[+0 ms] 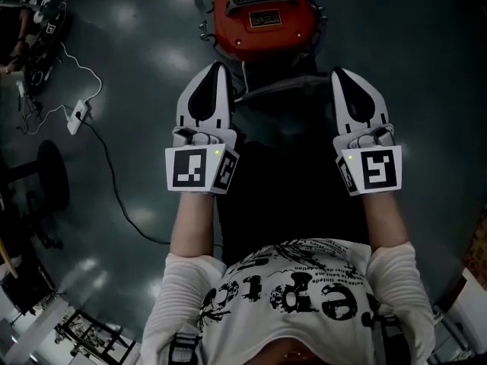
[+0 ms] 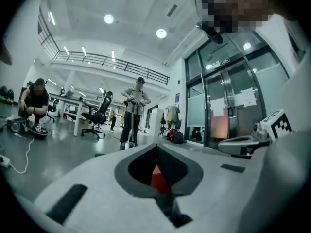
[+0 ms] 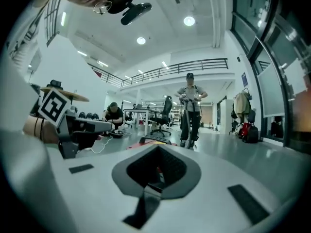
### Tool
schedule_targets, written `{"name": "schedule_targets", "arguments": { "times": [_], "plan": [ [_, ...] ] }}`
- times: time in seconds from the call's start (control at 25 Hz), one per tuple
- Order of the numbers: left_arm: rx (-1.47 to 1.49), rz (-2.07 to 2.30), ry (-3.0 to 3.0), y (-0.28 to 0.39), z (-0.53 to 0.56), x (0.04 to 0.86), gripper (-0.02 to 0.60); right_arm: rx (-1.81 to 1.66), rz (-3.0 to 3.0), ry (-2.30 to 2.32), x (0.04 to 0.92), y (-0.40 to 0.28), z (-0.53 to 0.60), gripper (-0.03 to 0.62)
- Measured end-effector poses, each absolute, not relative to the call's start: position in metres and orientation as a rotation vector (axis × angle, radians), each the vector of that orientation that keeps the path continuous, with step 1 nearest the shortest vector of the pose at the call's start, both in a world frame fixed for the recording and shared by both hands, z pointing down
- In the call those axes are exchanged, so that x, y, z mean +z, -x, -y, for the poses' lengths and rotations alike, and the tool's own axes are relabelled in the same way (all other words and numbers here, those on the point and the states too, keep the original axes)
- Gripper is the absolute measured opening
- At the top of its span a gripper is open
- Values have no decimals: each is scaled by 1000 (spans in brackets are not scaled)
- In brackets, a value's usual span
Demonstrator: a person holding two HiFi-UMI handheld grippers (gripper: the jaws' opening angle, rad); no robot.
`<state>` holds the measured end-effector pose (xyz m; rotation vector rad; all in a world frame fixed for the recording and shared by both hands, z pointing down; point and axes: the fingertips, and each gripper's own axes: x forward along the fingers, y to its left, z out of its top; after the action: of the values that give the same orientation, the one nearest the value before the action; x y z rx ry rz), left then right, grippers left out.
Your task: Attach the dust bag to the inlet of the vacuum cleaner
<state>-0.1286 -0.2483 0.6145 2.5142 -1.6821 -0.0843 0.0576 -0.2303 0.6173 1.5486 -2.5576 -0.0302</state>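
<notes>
1. Vacuum [image 1: 262,14]: your red lid looks like glossy plastic.
2. Your left gripper [image 1: 218,68] and right gripper [image 1: 340,74]: matt white plastic shells, dark matt insets.
3. Floor [image 1: 144,59]: smooth, polished, mirrors the lights.
4. Your shirt [image 1: 304,295]: soft printed cloth.
5. Doors [image 2: 228,106]: shiny glass.

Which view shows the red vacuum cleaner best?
The head view: the red vacuum cleaner shows its top and handle plainly from above. The left gripper view catches only a red sliver through the gap in its jaws; the right gripper view shows a low strip of it beyond its jaws.
</notes>
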Motion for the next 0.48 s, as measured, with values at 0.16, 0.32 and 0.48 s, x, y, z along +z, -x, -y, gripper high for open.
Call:
{"name": "schedule_targets", "arguments": {
  "times": [0.16, 0.32, 0.48],
  "plan": [
    [-49, 1767, -2566, 129, 247, 596, 5, 46, 2568, -1566, 609, -55, 237, 2],
    [114, 1773, -2560, 123, 251, 545, 5, -12, 2581, -1550, 538, -51, 246, 2],
    [119, 1741, -2555, 112, 241, 426, 5, -106, 2557, -1489, 415, -66, 246, 2]
  ]
}}
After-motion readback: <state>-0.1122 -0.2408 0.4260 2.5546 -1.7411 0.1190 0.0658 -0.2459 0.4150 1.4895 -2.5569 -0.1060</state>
